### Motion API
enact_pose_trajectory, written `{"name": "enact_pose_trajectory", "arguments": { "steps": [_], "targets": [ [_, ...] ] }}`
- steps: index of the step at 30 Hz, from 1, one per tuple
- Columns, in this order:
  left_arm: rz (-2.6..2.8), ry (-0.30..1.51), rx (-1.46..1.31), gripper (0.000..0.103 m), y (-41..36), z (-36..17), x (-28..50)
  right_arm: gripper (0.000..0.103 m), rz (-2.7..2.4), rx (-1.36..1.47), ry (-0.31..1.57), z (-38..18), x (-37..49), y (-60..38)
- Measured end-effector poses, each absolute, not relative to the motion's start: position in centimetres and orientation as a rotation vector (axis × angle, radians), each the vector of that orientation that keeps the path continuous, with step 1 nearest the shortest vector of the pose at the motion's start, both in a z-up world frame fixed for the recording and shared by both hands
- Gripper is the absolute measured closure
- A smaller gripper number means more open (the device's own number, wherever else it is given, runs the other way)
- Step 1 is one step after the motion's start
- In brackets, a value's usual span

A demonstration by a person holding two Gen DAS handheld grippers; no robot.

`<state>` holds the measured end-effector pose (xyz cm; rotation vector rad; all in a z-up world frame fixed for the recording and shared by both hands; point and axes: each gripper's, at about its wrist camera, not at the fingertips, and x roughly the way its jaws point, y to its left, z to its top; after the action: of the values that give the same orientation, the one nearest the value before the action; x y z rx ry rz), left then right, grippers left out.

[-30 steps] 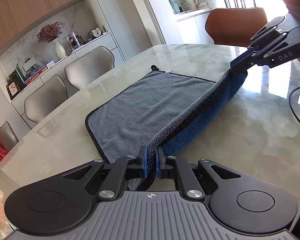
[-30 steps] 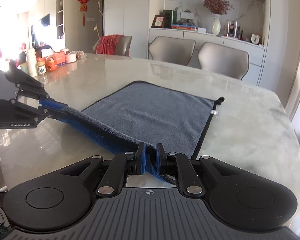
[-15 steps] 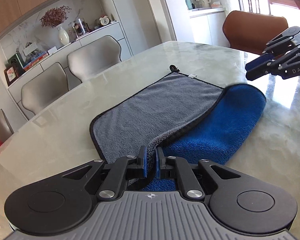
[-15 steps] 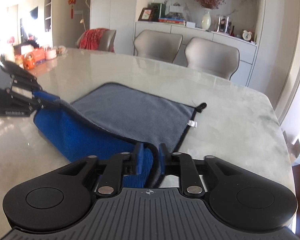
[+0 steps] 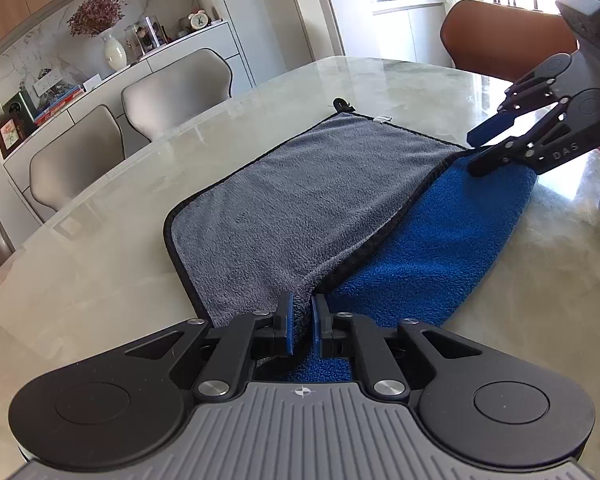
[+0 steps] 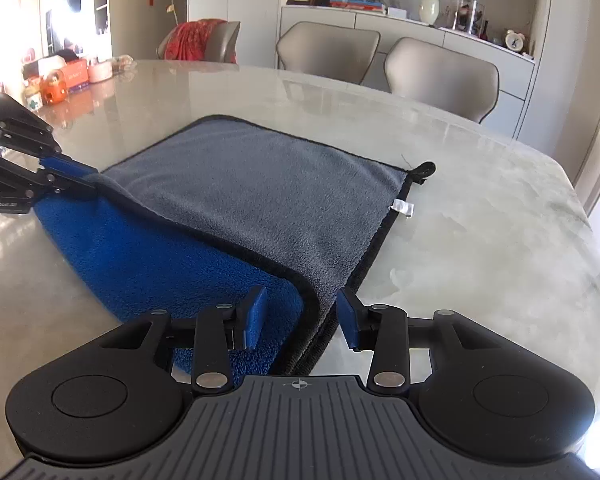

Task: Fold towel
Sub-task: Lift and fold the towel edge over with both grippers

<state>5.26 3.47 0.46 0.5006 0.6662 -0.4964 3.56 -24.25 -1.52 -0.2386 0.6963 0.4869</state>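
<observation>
The towel (image 5: pixel 300 200) lies on the marble table (image 5: pixel 100 280), its near edge folded over so the blue underside faces up beside the grey top. The left gripper (image 5: pixel 300 328) is nearly closed, its 2 blue pads pinching the folded edge at one corner. The right gripper (image 6: pixel 300 316) stands partly open at the other corner, its pads apart and off the cloth, which lies loose between them. A black hem borders the towel; a hanging loop (image 6: pixel 424 170) and white tag (image 6: pixel 404 208) mark its far corner.
</observation>
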Motion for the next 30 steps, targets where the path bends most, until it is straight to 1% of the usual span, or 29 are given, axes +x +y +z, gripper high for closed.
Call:
{"name": "enact_pose_trajectory", "arguments": {
  "steps": [1, 2, 4, 5, 8, 13, 17, 24, 30],
  "targets": [
    [-0.497, 0.668, 0.501, 0.092, 3.5, 0.4, 5.3, 0.063, 0.496, -0.214, 0.688, -1.7, 3.5, -24.3],
    [-0.499, 0.671, 0.501, 0.092, 3.6, 0.4, 5.3, 0.068, 0.509, -0.208, 0.686, -1.7, 3.5, -24.2],
    [-0.502, 0.677, 0.501, 0.092, 3.6, 0.3, 5.4, 0.079, 0.531, -0.215, 0.68, -1.8, 3.1, -24.2],
    [-0.502, 0.677, 0.5, 0.092, 3.7, 0.3, 5.5, 0.087, 0.533, -0.214, 0.672, -1.7, 2.9, -24.2],
    [-0.501, 0.678, 0.496, 0.092, 3.7, 0.3, 5.6, 0.091, 0.534, -0.21, 0.645, -1.3, 2.3, -24.3],
    [-0.488, 0.653, 0.475, 0.092, 3.8, 1.1, 6.1, 0.091, 0.522, -0.209, 0.577, 0.1, 1.8, -24.5],
    [-0.469, 0.63, 0.453, 0.092, 3.9, 2.4, 7.7, 0.091, 0.501, -0.186, 0.539, 1.7, 3.0, -24.9],
    [-0.419, 0.62, 0.447, 0.092, 3.1, 3.8, 12.8, 0.091, 0.445, -0.229, 0.522, 2.1, 7.4, -24.1],
    [-0.406, 0.657, 0.433, 0.092, 2.7, 3.1, 17.4, 0.091, 0.405, -0.209, 0.544, 1.4, 12.4, -24.1]
  ]
}}
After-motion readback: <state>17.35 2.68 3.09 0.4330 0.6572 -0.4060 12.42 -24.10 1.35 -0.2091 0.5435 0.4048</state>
